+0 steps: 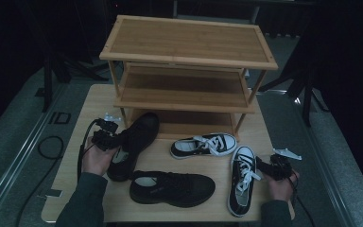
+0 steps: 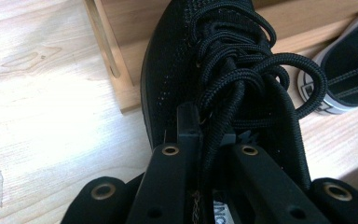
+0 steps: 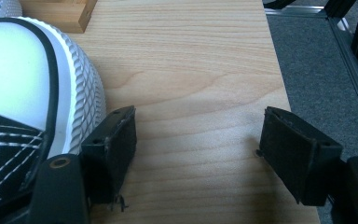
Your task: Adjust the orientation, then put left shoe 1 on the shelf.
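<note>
My left gripper point(image 1: 117, 140) point(image 2: 208, 131) is shut on a black lace-up shoe point(image 1: 134, 142) point(image 2: 200, 60), with its jaws pinching the tongue and laces near the collar. The shoe's toe points at the bottom shelf of the wooden shoe rack point(image 1: 184, 90) and reaches over its front rail point(image 2: 126, 95). My right gripper point(image 1: 265, 165) point(image 3: 196, 135) is open at the right side of the table, with only bare wood between its jaws. A black-and-white sneaker point(image 1: 241, 179) point(image 3: 28, 70) lies just beside its left jaw, toe toward the rack.
A second black shoe point(image 1: 172, 188) lies across the front of the table point(image 1: 75, 156). Another black-and-white sneaker point(image 1: 203, 145) point(image 2: 349, 70) lies in front of the rack. The table's right edge point(image 3: 284, 93) is close to my right gripper, with grey floor beyond it.
</note>
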### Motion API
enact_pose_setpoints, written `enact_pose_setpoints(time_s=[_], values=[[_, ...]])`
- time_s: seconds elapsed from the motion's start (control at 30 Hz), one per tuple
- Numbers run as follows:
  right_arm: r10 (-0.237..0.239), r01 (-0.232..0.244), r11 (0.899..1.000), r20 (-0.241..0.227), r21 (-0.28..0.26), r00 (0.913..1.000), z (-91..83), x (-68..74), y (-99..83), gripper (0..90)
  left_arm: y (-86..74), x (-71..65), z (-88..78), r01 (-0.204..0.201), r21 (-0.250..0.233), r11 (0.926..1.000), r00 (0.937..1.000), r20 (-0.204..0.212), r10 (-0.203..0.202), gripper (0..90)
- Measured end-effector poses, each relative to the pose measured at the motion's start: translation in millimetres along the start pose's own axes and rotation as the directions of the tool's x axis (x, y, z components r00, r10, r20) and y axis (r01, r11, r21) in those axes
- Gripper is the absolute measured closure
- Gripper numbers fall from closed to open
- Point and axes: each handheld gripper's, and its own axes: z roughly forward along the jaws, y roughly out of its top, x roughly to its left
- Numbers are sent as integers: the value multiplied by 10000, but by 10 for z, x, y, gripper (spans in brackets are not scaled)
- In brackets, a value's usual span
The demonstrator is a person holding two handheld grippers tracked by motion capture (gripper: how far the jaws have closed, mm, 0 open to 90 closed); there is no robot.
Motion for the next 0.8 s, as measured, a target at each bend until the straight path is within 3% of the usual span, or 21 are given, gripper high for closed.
enact_pose_setpoints(time_s=[0.23,0.5,0.8], values=[[-4,4,10000,-2,-3,10000,1,-1,0,269,44,12,20,374,-223,9991,9991,-191,-378,873],[-11,11,10000,1,0,10000,2,-1,1,269,85,-4,74,439,-282,9986,9984,-352,-449,872],[-12,12,10000,-1,5,10000,3,-1,2,269,207,-101,191,412,-618,9972,9935,-1033,-475,871]])
